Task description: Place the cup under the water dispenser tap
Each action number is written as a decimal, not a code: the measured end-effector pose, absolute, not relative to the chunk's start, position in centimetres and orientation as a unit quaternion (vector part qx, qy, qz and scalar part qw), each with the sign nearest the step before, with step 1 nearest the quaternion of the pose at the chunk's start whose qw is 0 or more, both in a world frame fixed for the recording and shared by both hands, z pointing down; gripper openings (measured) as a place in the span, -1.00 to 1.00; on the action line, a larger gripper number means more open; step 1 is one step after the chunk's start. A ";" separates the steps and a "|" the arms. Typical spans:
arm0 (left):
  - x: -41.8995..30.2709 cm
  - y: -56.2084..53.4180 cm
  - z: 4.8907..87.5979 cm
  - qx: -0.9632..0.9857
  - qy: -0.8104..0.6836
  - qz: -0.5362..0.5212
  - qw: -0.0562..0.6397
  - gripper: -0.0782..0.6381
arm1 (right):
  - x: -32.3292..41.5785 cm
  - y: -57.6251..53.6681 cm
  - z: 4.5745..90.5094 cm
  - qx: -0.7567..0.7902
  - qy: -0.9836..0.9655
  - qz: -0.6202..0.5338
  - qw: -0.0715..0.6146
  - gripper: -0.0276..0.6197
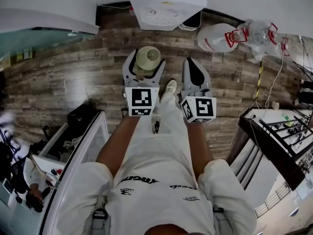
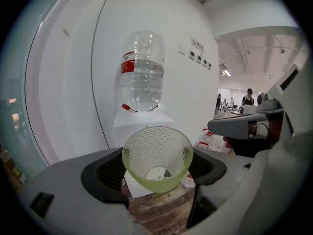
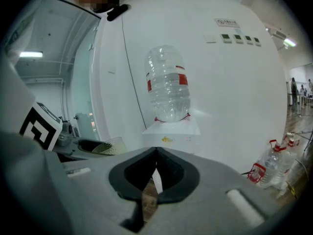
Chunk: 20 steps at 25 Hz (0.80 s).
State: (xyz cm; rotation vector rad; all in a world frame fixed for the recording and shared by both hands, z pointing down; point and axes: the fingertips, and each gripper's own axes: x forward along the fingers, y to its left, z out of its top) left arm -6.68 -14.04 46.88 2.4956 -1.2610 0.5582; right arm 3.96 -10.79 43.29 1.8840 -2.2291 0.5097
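A pale green dimpled cup (image 1: 148, 58) sits upright between the jaws of my left gripper (image 1: 145, 63), which is shut on it. In the left gripper view the cup (image 2: 157, 158) fills the gap between the dark pads, its mouth facing the camera. Ahead stands the white water dispenser (image 1: 164, 11) with a clear bottle (image 2: 142, 72) on top; its taps are hidden from view. My right gripper (image 1: 193, 67) hangs beside the left one, shut and empty, its jaws meeting at a point (image 3: 155, 154). From that view the dispenser (image 3: 171, 133) is straight ahead and the cup (image 3: 110, 147) is at the left.
Spare water bottles (image 1: 220, 37) with red handles lie on the wood floor right of the dispenser, also low right in the right gripper view (image 3: 274, 165). A white cabinet (image 1: 73, 146) stands at my left, a dark-railed stand (image 1: 274, 141) at my right. A white wall backs the dispenser.
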 end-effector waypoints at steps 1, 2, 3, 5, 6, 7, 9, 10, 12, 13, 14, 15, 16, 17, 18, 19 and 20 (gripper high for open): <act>-6.4 -14.5 47.6 0.865 -0.440 0.195 0.143 0.26 | 4.1 -11.2 44.1 0.631 -0.751 0.172 0.090 -0.91; -6.2 -14.9 48.4 0.863 -0.444 0.196 0.142 0.26 | 4.3 -11.6 44.8 0.629 -0.753 0.173 0.090 -0.91; -6.0 -15.4 49.3 0.861 -0.447 0.196 0.143 0.26 | 4.6 -12.0 45.6 0.627 -0.754 0.174 0.090 -0.91; -5.5 -16.2 51.1 0.857 -0.454 0.195 0.145 0.26 | 5.2 -12.7 47.0 0.625 -0.756 0.172 0.090 -0.91; -5.3 -16.6 52.0 0.855 -0.458 0.194 0.145 0.26 | 5.7 -13.1 47.6 0.625 -0.756 0.171 0.090 -0.92; -5.0 -17.1 52.9 0.854 -0.461 0.194 0.145 0.26 | 6.1 -13.4 48.3 0.625 -0.756 0.170 0.091 -0.91; -4.2 -17.9 54.7 0.852 -0.464 0.196 0.143 0.26 | 6.9 -13.9 49.6 0.626 -0.756 0.170 0.089 -0.92; -3.8 -18.2 55.5 0.852 -0.464 0.197 0.142 0.26 | 7.4 -14.1 50.3 0.627 -0.755 0.171 0.088 -0.92; -2.8 -18.4 57.1 0.854 -0.459 0.201 0.139 0.26 | 8.2 -14.2 51.6 0.628 -0.753 0.173 0.089 -0.92; -2.4 -18.4 57.9 0.856 -0.456 0.203 0.137 0.26 | 8.5 -14.2 52.3 0.628 -0.753 0.174 0.090 -0.91; -2.1 -18.5 58.7 0.857 -0.453 0.205 0.135 0.26 | 8.7 -14.2 53.0 0.628 -0.753 0.176 0.090 -0.92; -1.8 -18.6 59.5 0.858 -0.451 0.207 0.133 0.26 | 8.9 -14.3 53.7 0.627 -0.753 0.178 0.089 -0.91; -1.5 -18.9 60.4 0.859 -0.449 0.209 0.131 0.26 | 9.1 -14.4 54.4 0.626 -0.754 0.179 0.089 -0.92; -1.2 -19.2 61.2 0.860 -0.447 0.210 0.130 0.26 | 9.2 -14.5 55.1 0.626 -0.754 0.180 0.090 -0.92; -0.9 -19.5 62.1 0.860 -0.446 0.210 0.130 0.26 | 9.4 -14.6 55.8 0.625 -0.754 0.181 0.090 -0.91; -0.6 -20.0 63.0 0.860 -0.445 0.210 0.130 0.26 | 9.6 -14.6 56.5 0.625 -0.754 0.182 0.089 -0.92; -0.2 -20.4 63.9 0.861 -0.445 0.211 0.130 0.26 | 9.7 -14.6 57.2 0.625 -0.754 0.183 0.090 -0.91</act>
